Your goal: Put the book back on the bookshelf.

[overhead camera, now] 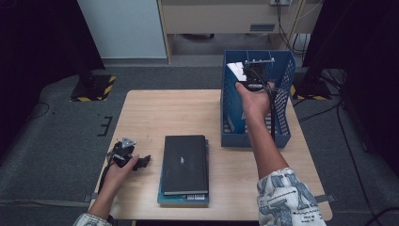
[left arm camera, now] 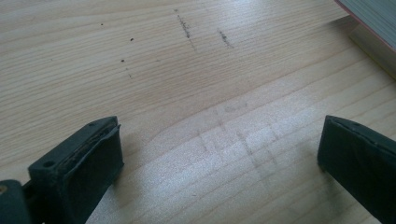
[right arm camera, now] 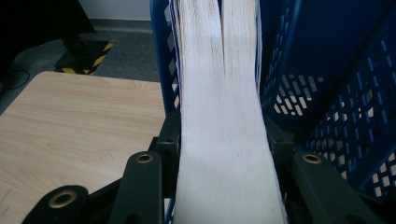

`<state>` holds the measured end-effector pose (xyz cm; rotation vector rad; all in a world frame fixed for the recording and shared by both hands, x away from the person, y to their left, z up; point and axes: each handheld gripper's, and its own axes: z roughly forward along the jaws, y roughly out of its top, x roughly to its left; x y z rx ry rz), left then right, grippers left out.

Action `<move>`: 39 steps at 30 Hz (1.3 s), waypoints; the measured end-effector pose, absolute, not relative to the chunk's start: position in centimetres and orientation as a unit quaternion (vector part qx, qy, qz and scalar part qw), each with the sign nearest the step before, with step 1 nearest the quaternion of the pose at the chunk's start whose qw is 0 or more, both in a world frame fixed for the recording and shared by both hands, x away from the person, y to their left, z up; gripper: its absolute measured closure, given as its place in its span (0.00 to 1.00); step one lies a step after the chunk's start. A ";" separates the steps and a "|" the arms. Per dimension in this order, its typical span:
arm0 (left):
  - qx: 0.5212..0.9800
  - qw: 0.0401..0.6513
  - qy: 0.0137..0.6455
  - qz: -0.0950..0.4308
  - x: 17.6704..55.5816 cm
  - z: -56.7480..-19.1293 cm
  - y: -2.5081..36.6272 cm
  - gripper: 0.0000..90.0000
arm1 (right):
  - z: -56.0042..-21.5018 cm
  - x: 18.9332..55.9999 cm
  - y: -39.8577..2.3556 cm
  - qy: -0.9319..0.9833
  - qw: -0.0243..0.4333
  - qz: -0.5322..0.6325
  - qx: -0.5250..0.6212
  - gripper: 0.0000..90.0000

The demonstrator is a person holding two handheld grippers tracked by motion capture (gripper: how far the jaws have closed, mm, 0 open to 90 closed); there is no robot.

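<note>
Right tool (right arm camera: 223, 154) clamps a book (right arm camera: 219, 116), its cover hidden.

Light wooden table (overhead camera: 188, 113) bearing a blue perforated plastic file rack (overhead camera: 282, 94) and two stacked dark books (overhead camera: 184, 165). Right gripper (overhead camera: 251, 75) holds a white-paged book (overhead camera: 236, 70) at the rack; left gripper (overhead camera: 134, 157) rests beside the stack.

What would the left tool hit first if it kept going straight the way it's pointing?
Most likely the pale wooden tabletop: the open left tool points down at bare wood. The stacked books' page edges lie off to one side, probably outside that line, though depth is hard to judge.
</note>
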<state>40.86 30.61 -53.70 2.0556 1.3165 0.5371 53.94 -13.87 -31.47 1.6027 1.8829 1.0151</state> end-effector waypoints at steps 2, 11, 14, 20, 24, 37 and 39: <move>0.780 0.316 0.500 0.204 40.9 -53.7 30.6 0.00 | -31.4 54.4 -13.8 0.682 0.234 0.369 0.587 0.67; 0.782 0.316 0.498 0.203 40.9 -53.7 30.6 0.00 | -31.9 56.0 -13.7 0.668 0.244 0.371 0.597 0.67; 0.782 0.316 0.497 0.203 40.9 -53.7 30.6 0.00 | -32.1 56.3 -13.6 0.663 0.248 0.372 0.601 0.67; 0.783 0.316 0.496 0.202 40.9 -53.7 30.6 0.00 | -32.3 56.8 -13.3 0.660 0.254 0.367 0.605 0.67; 0.784 0.316 0.495 0.202 40.9 -53.7 30.6 0.00 | -32.5 57.0 -13.3 0.658 0.259 0.363 0.607 0.67; 0.785 0.316 0.494 0.202 41.0 -53.7 30.6 0.00 | -33.4 57.3 -13.4 0.651 0.260 0.363 0.614 0.67; 0.785 0.316 0.493 0.202 41.0 -53.7 30.6 0.00 | -33.5 57.2 -13.4 0.653 0.262 0.364 0.610 0.67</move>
